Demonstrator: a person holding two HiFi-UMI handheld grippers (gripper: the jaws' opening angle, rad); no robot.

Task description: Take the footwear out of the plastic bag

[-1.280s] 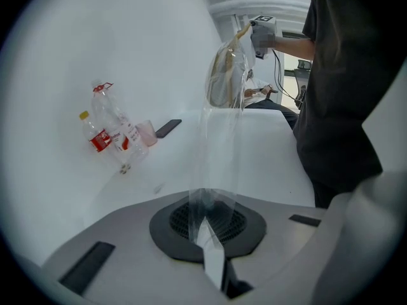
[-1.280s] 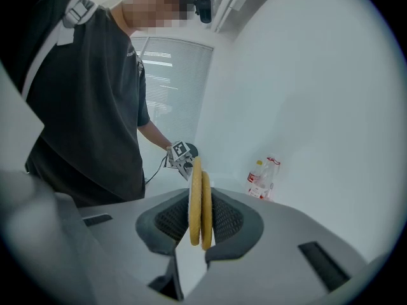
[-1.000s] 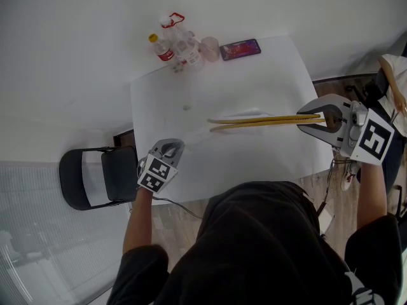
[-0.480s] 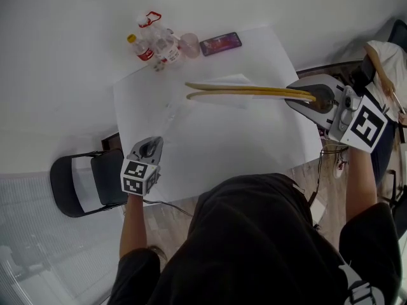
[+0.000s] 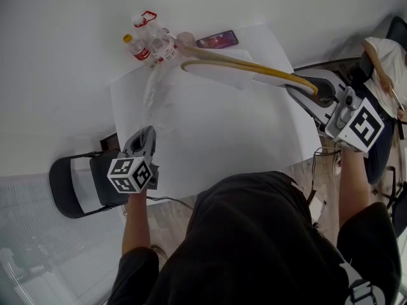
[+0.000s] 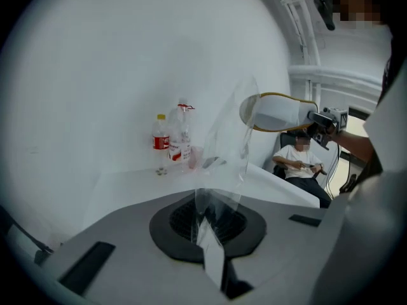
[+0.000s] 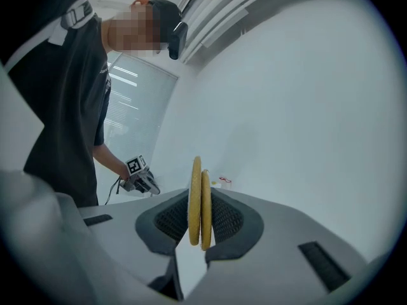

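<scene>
My right gripper is shut on the heel end of a pair of white slippers with yellow soles. They are held in the air over the white table, toes toward the bottles. In the right gripper view the slippers stand edge-on between the jaws of the right gripper. My left gripper, at the table's near left corner, is shut on one end of a clear plastic bag. In the left gripper view, the bag rises from the left gripper and overlaps the toes of the slippers; whether they are still inside is unclear.
Water bottles, a pale cup and a phone sit at the table's far edge. A black chair stands left of the table. A seated person is off to the right.
The right gripper swung the slippers from across the table's middle toward the far edge near the bottles. The left gripper drew back to the near left corner, stretching the bag out.
</scene>
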